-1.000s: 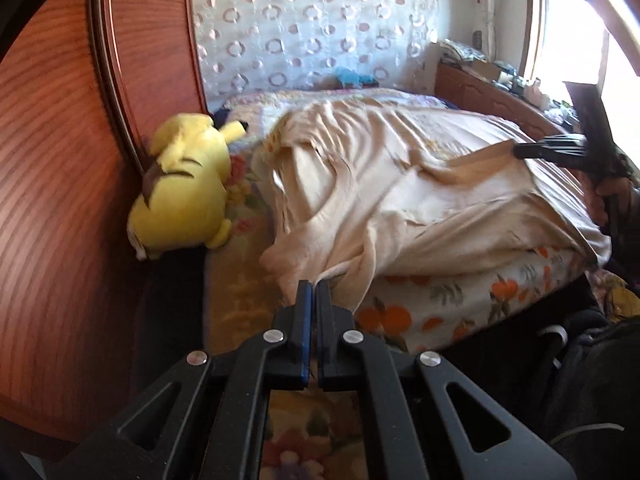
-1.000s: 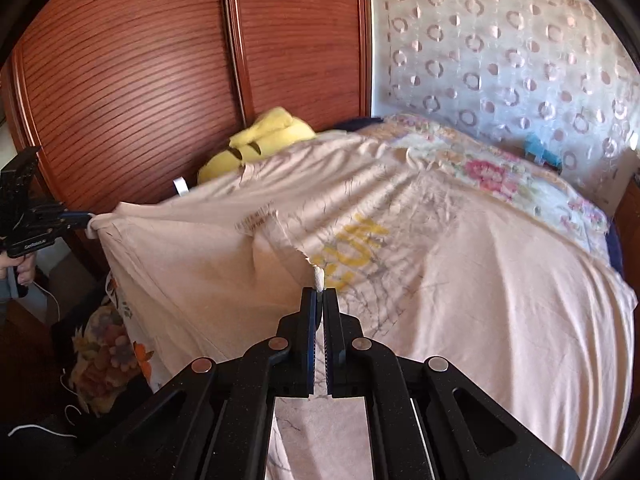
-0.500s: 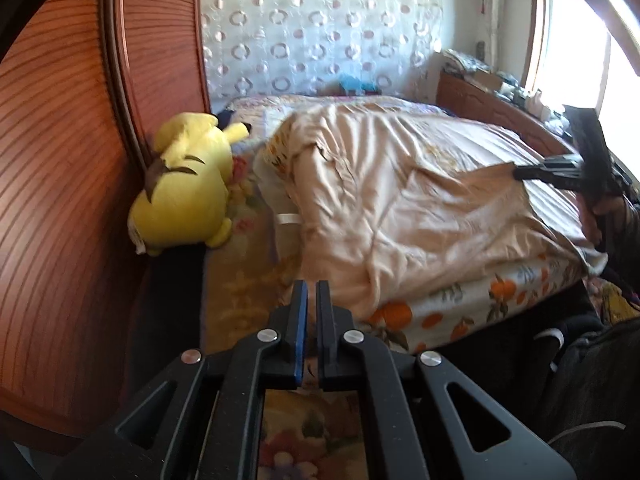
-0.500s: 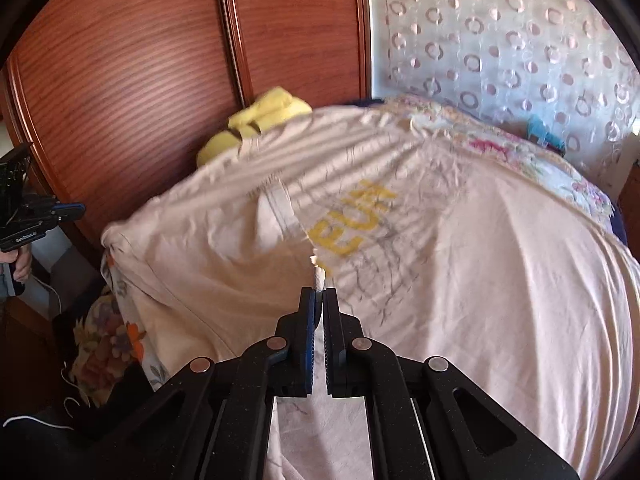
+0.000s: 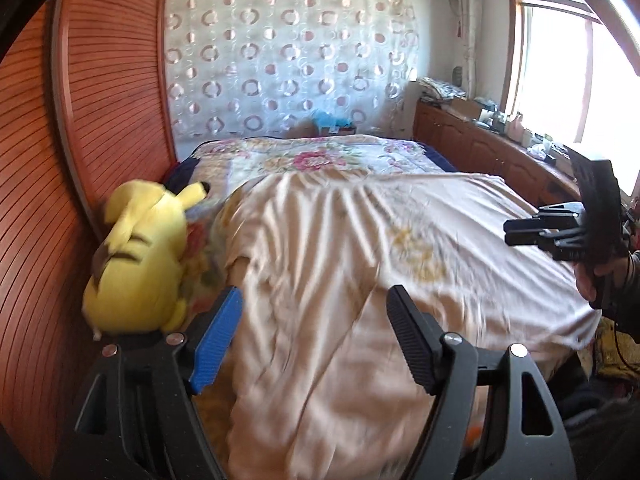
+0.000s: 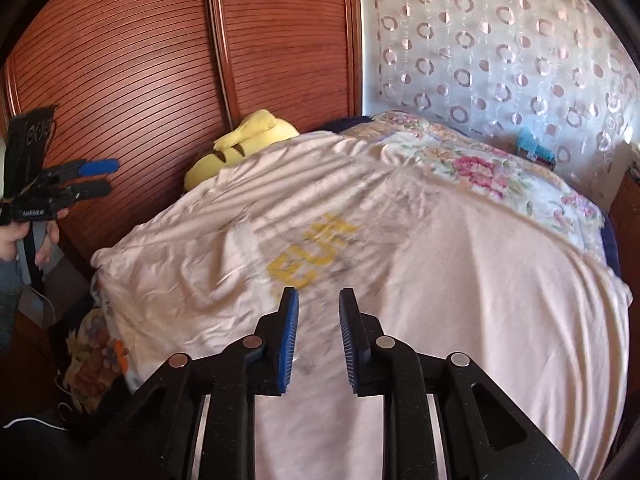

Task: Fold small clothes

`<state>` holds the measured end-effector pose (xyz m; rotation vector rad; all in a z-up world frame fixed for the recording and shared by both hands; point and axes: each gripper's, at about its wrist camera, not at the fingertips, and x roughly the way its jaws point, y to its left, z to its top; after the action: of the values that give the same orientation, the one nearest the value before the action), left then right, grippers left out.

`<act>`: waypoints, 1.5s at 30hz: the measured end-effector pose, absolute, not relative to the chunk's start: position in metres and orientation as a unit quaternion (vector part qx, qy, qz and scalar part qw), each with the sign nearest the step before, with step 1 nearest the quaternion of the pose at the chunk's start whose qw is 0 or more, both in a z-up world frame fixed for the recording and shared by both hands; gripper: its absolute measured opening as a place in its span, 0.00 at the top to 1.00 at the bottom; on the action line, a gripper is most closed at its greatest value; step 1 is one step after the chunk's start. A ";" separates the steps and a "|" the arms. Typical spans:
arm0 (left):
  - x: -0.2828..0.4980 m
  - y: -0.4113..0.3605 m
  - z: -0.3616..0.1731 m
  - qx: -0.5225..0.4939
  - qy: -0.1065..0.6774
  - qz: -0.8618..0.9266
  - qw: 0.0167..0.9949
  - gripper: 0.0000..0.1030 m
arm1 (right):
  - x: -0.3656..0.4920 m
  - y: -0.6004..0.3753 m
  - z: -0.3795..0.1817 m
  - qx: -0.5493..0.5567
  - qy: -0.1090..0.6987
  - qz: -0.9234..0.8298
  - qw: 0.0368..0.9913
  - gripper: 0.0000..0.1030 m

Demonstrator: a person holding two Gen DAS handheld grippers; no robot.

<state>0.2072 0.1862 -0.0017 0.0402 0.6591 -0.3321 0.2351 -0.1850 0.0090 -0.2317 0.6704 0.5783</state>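
Left gripper [image 5: 314,300], just opened, probably above pale shirt [image 5: 360,248].

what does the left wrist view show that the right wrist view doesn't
Only the left wrist view shows the bright window and the cluttered wooden sideboard beneath it. Only the right wrist view shows the yellow lettering on the pale shirt sharply enough to tell it is letters. Both share the shirt spread on the bed, the yellow plush toy, the ringed curtain, and each other's tongs: left tongs and right tongs, both open with nothing gripped.
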 end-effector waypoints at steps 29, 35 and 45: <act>0.436 0.111 -0.050 0.033 0.384 -0.157 0.909 0.27 | 0.546 -0.124 -0.031 -0.113 0.393 0.297 0.863 0.65; 0.439 0.106 -0.058 0.032 0.391 -0.154 0.907 0.27 | 0.579 -0.112 -0.041 -0.106 0.408 0.298 0.856 0.65; 0.442 0.101 -0.066 0.040 0.398 -0.147 0.905 0.27 | 0.602 -0.102 -0.051 -0.096 0.430 0.293 0.848 0.69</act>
<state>0.4416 0.1015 -0.0664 0.0816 0.8228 -0.3027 0.6023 -0.1022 -0.0511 -0.2027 0.9071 0.6174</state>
